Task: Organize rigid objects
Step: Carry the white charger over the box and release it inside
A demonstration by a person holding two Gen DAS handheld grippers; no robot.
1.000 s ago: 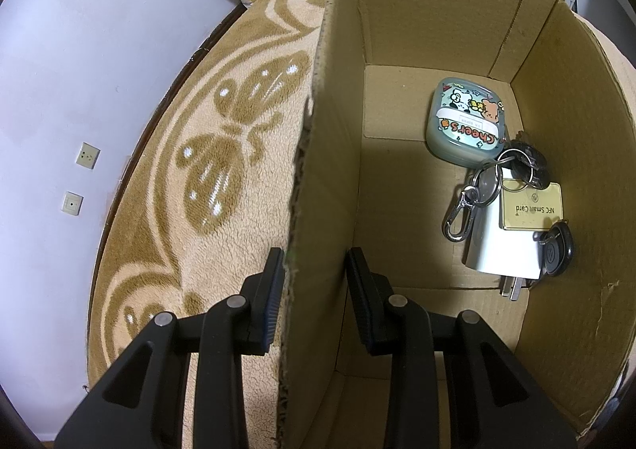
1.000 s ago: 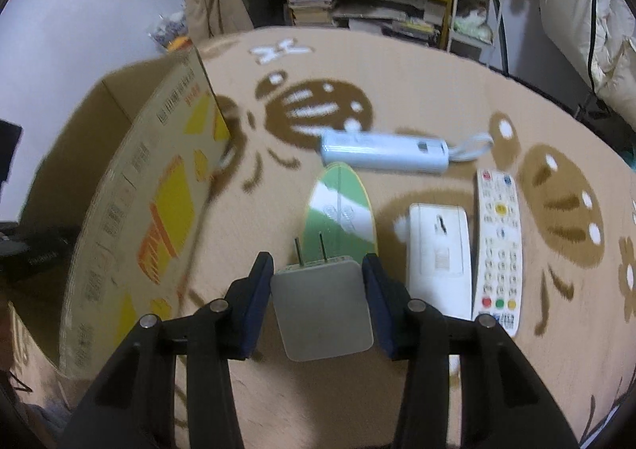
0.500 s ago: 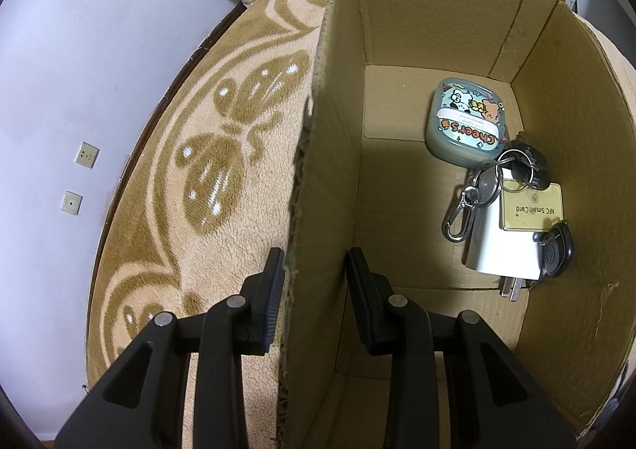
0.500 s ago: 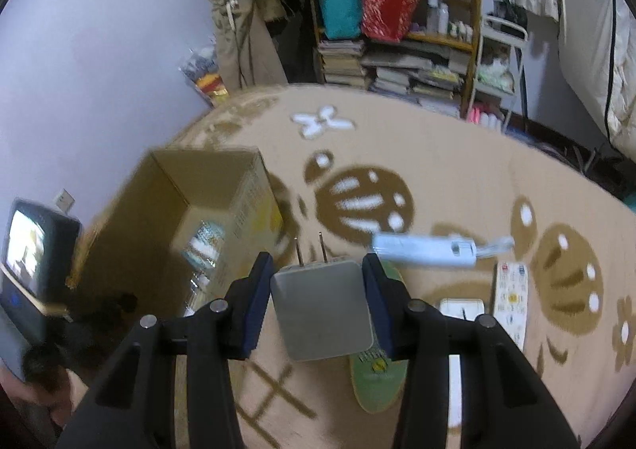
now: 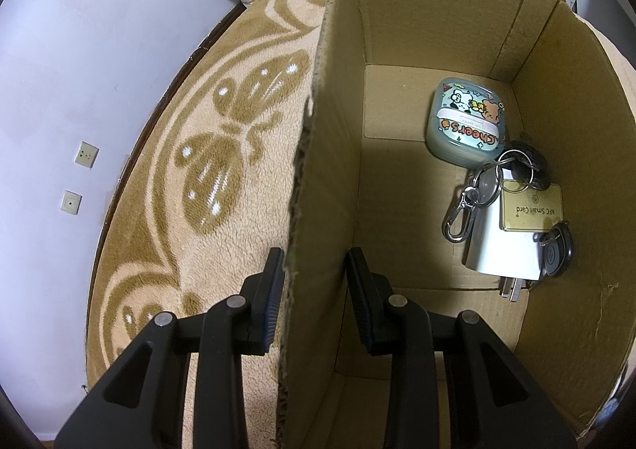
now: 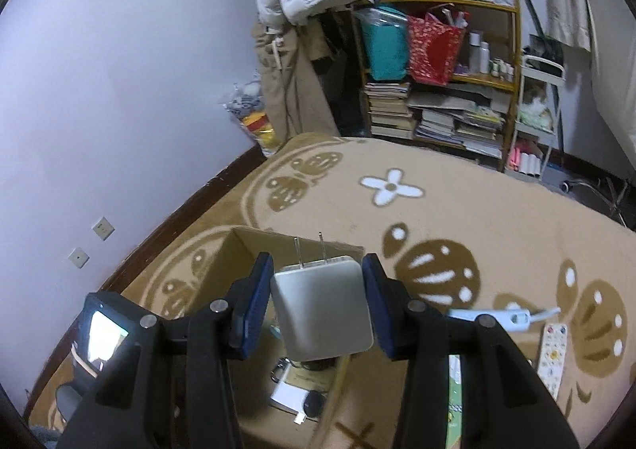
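The white charger (image 6: pixel 322 308) is held, prongs pointing away, in the right gripper (image 6: pixel 318 304), directly above the cardboard box (image 5: pixel 318 186), whose near wall is clamped by the left gripper (image 5: pixel 314 300).

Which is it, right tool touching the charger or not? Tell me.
Touching. The right wrist view shows the right tool with both blue pads pressed flat against the sides of the white charger, which hangs clear above the cardboard box.
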